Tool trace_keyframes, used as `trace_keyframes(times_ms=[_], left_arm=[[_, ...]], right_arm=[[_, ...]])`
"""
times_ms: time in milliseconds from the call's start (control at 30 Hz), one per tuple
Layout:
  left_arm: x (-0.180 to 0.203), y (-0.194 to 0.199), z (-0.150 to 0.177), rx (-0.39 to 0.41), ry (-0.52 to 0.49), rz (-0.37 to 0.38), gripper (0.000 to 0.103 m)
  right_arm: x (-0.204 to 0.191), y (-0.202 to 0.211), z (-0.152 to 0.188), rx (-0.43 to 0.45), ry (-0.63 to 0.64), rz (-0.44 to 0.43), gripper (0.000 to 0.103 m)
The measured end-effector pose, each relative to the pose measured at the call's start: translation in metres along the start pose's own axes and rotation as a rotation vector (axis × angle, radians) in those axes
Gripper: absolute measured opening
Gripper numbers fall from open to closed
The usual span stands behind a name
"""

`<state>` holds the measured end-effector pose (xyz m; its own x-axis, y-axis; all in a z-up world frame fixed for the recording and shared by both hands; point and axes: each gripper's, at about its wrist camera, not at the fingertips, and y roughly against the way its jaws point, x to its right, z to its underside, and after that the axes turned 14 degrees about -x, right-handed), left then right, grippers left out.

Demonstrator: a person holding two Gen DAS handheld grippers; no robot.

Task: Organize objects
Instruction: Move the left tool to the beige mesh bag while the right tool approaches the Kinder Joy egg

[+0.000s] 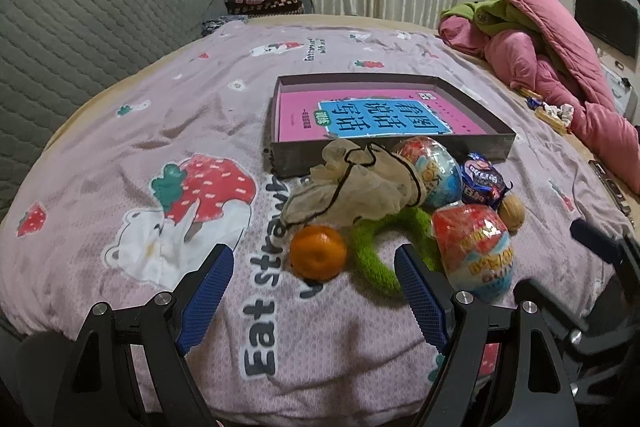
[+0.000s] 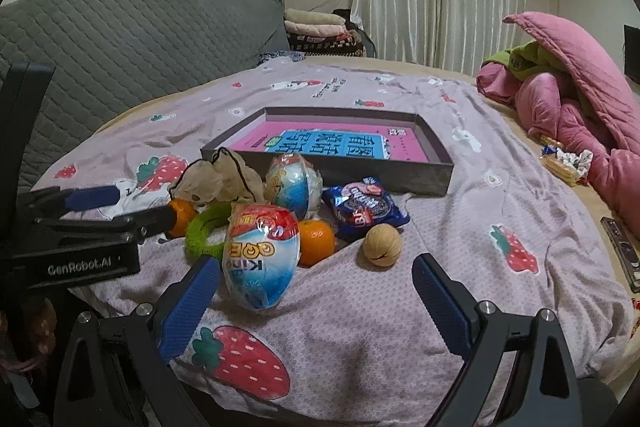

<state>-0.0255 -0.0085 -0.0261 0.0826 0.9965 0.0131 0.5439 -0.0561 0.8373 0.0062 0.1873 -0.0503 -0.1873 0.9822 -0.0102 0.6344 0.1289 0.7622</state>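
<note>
Both are wide and empty: the left gripper (image 1: 314, 291) faces the orange (image 1: 318, 253), the right gripper (image 2: 316, 301) the toy egg (image 2: 260, 259). Nothing is picked yet; I think the next move is a grab for the box (image 1: 472, 147).

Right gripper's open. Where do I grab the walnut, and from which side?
Grip the walnut across its round middle, coming straight down from above. It sits clear on the bedspread, and the right gripper is open near it; the cookie packet crowds only its far side.

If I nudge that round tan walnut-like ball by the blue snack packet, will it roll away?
Probably yes. The round tan walnut-like ball looks near-spherical, with nothing bracing its near side, so it may roll. The soft, wrinkled strawberry-print blanket should slow it. Its hard-looking rounded shell could slip from the open right gripper; centre the pads.
</note>
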Motion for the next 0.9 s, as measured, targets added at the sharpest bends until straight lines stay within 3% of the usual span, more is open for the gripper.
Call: trace_keyframes(times_ms=[533, 900], left_arm=[[0.005, -0.024, -0.029, -0.015, -0.015, 0.087, 0.084], [0.014, -0.048, -0.048, -0.051, -0.030, 0.094, 0.084]], right_arm=[[-0.010, -0.029, -0.004, -0.059, 0.011, -0.035, 0.096], [-0.019, -0.043, -0.009, -0.077, 0.046, -0.039, 0.078]])
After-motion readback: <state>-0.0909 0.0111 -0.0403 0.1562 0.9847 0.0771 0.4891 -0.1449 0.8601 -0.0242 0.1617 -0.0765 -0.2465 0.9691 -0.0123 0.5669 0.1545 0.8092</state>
